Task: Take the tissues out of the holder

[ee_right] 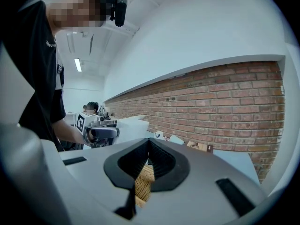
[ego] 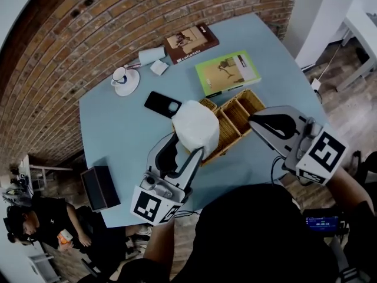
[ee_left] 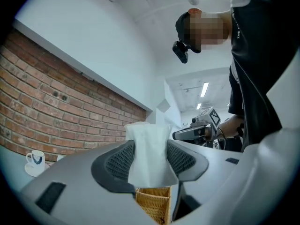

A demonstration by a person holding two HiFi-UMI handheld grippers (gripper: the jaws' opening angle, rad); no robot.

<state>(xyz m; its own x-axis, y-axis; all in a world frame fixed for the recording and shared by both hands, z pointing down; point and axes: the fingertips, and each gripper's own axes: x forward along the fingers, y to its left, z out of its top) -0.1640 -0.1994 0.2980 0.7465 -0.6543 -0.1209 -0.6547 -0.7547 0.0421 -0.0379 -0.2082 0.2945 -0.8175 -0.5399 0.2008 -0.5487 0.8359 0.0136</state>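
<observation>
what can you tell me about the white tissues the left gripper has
The tissues are a soft white wad, bulky and rounded from above, with creased sides in the left gripper view. They stand upright, pinched on both sides by the left gripper's ribbed dark fingers, top edge poking above them. They hang over one end of the wicker holder, whose weave shows just below; whether they touch it is unclear.

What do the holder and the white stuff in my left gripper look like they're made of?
Holder: woven wicker or rattan by the look, tan and matte, with a visible weave and separate compartments. Tissues: soft white paper, matte, creased where the left gripper pinches them.
</observation>
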